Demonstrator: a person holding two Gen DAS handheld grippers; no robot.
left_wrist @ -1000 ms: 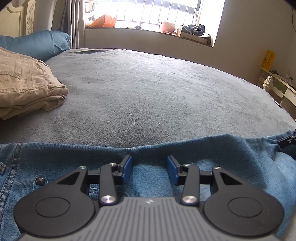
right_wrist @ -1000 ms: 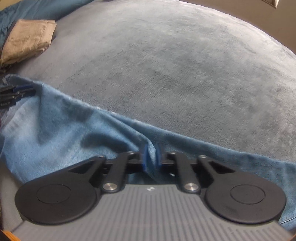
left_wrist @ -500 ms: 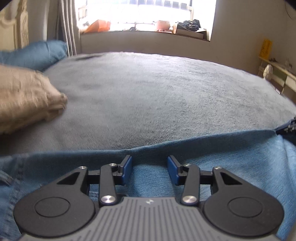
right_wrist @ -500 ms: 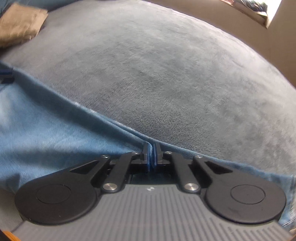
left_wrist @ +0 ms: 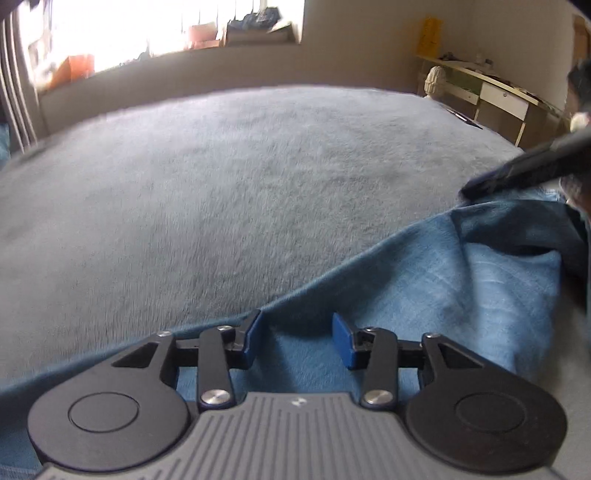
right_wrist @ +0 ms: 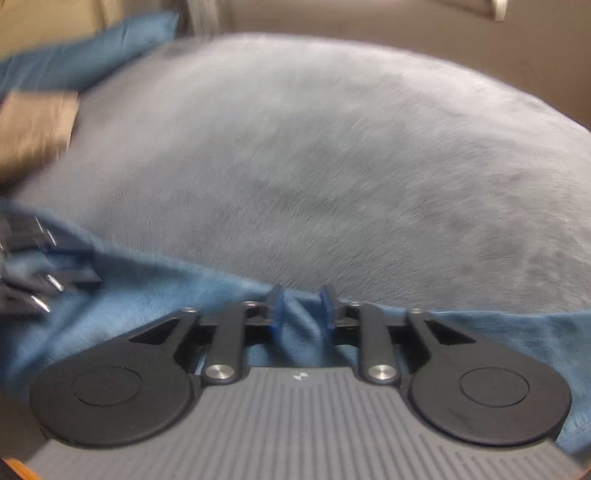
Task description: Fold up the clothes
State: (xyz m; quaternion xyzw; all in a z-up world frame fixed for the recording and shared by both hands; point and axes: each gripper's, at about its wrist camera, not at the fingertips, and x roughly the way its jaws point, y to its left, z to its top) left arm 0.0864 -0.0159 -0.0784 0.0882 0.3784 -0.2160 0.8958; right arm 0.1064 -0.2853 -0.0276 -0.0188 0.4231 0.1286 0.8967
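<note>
A: Left wrist view. Left gripper (left_wrist: 295,338) low over blue denim garment (left_wrist: 461,295); blue pads (left_wrist: 341,341) spread wide, nothing clamped between.
B: Confirmed. Location of garment?
A: Spread along near edge of grey bedspread (left_wrist: 221,184), far hem running diagonally up toward right. Left pad just at that hem.
B: Upper right?
A: Right gripper (left_wrist: 517,171) seen side-on as dark bar, tip at raised corner of denim. Blurred; contact not resolvable from here. Behind: bright window (left_wrist: 147,29), pale desk (left_wrist: 498,92) at right wall.
B: Right wrist view.
A: Heavy motion blur. Right gripper (right_wrist: 302,306) with pads parted by a moderate gap; ridge of denim garment (right_wrist: 147,295) standing up between them. Cloth apparently loose rather than pinched.
B: Noted as open, fabric between fingers. Rest of frame?
A: Left gripper (right_wrist: 37,280) at left edge, lying on denim. Folded tan trousers (right_wrist: 33,129) far left on bedspread (right_wrist: 332,166), well apart from denim; blue pillow (right_wrist: 92,62) beyond.
</note>
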